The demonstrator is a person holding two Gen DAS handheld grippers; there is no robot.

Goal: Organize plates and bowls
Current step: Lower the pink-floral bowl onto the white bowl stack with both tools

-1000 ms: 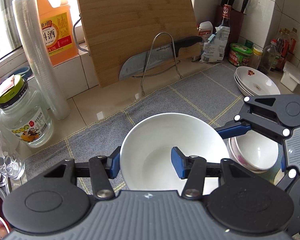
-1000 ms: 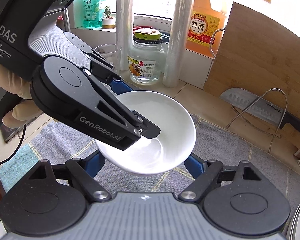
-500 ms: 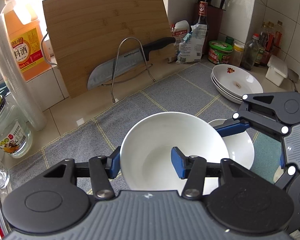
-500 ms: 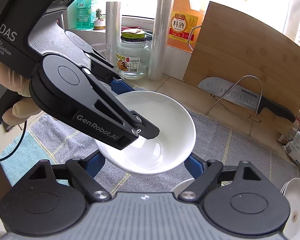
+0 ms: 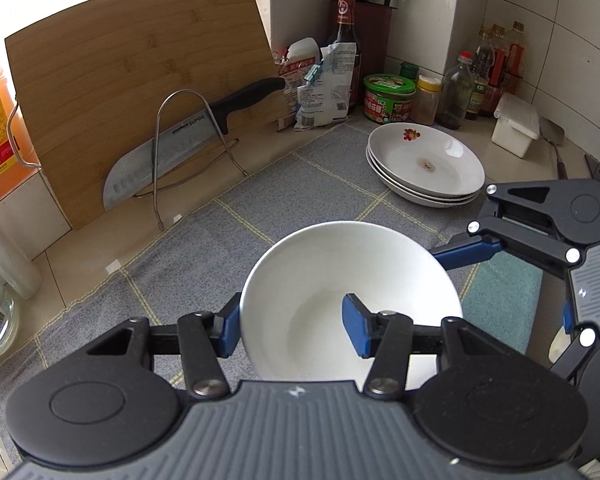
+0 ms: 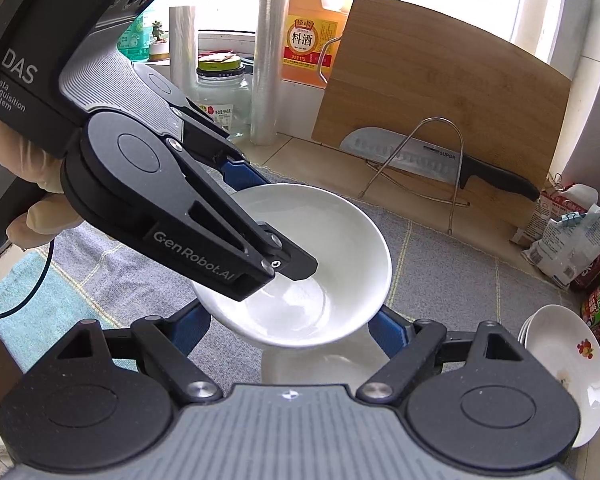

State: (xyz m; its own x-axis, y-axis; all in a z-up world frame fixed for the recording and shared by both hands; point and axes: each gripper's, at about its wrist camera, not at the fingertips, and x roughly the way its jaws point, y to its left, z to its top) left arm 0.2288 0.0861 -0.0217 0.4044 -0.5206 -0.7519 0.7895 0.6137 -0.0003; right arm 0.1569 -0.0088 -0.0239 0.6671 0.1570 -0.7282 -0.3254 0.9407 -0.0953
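Note:
My left gripper [image 5: 292,330] is shut on the rim of a white bowl [image 5: 340,280], one finger outside and one inside, holding it above the grey mat. In the right wrist view the same bowl [image 6: 340,248] hangs in front of my right gripper [image 6: 288,326], which is open with its blue fingers [image 6: 388,326] wide on either side below it. Another white bowl [image 6: 332,364] sits just under the held one. A stack of white plates [image 5: 424,164] with a flower print lies at the back right of the mat; it also shows in the right wrist view [image 6: 568,364].
A bamboo cutting board [image 5: 132,92] leans on the wall with a cleaver [image 5: 172,152] on a wire rack. Sauce bottles, a green-lidded jar [image 5: 388,98] and a white box [image 5: 516,130] crowd the back right corner. A glass jar [image 6: 220,96] and film rolls stand left.
Both grippers have swung to the right together with the bowl held. The plate stack is now closer, and the lower bowl has slipped under the held bowl.

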